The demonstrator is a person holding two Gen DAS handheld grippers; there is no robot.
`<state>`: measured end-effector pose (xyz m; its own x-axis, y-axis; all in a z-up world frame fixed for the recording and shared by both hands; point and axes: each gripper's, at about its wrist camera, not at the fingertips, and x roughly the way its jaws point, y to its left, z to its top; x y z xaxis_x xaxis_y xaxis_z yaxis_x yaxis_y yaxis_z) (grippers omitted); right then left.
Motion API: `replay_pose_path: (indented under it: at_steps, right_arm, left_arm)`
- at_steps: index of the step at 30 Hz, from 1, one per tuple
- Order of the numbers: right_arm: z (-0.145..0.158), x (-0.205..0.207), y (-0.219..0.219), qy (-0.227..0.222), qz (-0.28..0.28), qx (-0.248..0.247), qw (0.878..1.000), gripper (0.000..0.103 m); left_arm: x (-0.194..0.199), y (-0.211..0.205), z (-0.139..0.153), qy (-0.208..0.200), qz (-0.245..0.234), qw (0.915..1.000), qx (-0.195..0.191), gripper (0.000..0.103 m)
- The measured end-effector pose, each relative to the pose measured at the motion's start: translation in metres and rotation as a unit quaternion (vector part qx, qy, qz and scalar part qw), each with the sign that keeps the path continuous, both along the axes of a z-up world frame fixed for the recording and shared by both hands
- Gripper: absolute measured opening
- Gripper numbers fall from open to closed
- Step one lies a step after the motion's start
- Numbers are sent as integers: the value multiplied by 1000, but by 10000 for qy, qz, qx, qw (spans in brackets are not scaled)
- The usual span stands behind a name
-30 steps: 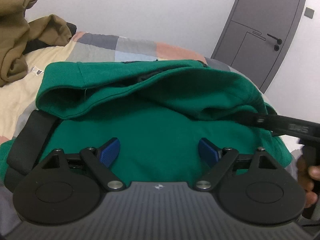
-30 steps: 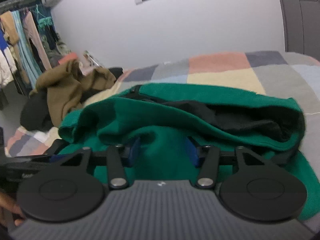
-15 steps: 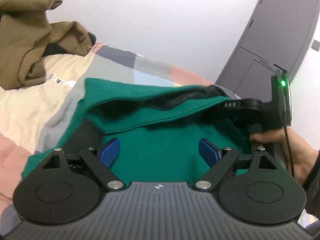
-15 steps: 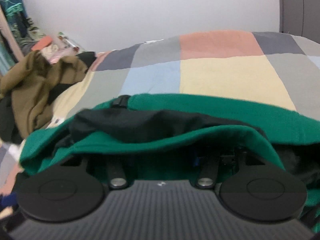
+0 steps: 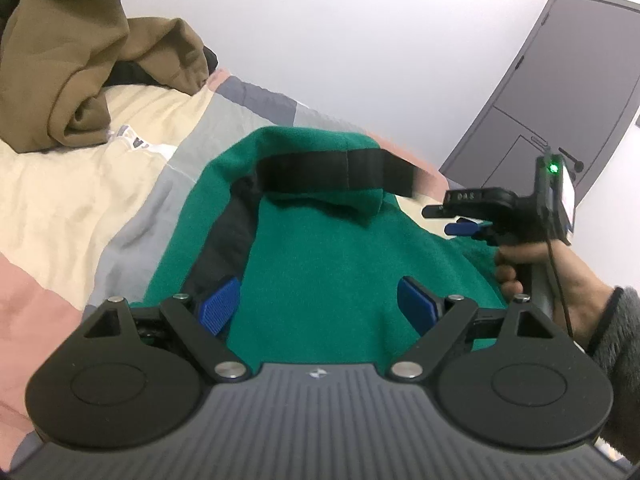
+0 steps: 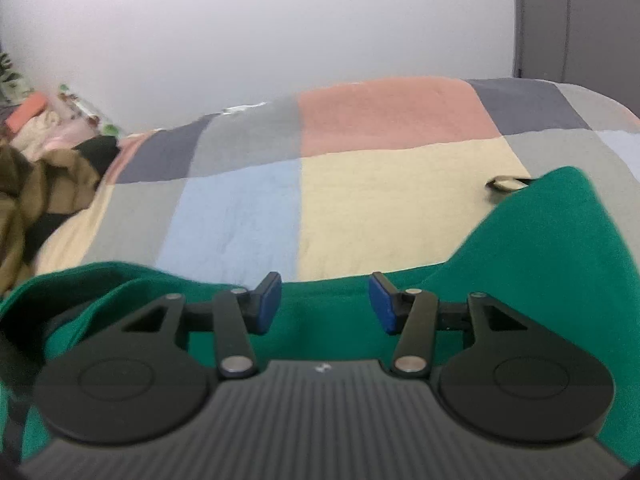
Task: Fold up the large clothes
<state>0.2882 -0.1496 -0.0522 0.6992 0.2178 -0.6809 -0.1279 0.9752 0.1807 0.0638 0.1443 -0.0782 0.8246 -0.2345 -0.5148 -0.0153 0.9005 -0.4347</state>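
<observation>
Green garment (image 5: 328, 264) bunched on the quilt (image 6: 360, 184), black band (image 5: 336, 174) across its far fold. Left gripper (image 5: 320, 304) spread wide over the cloth, nothing pinched. Right gripper (image 6: 324, 304) half apart at the near edge, also empty. Risk: folded layers slumping open, since neither of the 2 grips them. Sleeves, hem and overall shape out of sight; right view blurred.
</observation>
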Motion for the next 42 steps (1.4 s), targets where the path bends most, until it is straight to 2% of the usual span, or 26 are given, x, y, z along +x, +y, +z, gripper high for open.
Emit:
replay_pose_path:
  at_steps: [5, 9, 14, 19, 26, 30, 36, 42]
  right_arm:
    - [19, -49, 21, 47, 806, 247, 9964, 53]
    - [27, -89, 57, 107, 1788, 283, 9834, 53]
    - [23, -100, 110, 100, 2512, -63, 9679, 52]
    - [11, -63, 138, 305, 2097, -130, 9772, 52]
    - [-12, -5, 146, 380, 1515, -386, 9870, 50]
    - [-30, 14, 147, 483, 1326, -468, 9889, 50]
    - [-11, -5, 130, 229, 1370, -282, 9899, 50]
    - [28, -60, 83, -52, 1337, -31, 9910, 51]
  left_arm:
    - [0, -2, 2, 155, 89, 9998, 111, 89]
    - [0, -9, 3, 207, 91, 9991, 363, 89]
    - [4, -13, 1, 270, 87, 9984, 482, 89]
    - [7, -12, -3, 326, 66, 9982, 495, 89]
    - [9, -13, -8, 311, 43, 9982, 514, 89]
    - [9, -13, -12, 258, 16, 9980, 573, 89]
    - [10, -12, -14, 236, 13, 9982, 555, 89]
    - [5, -14, -11, 205, 38, 9981, 584, 89]
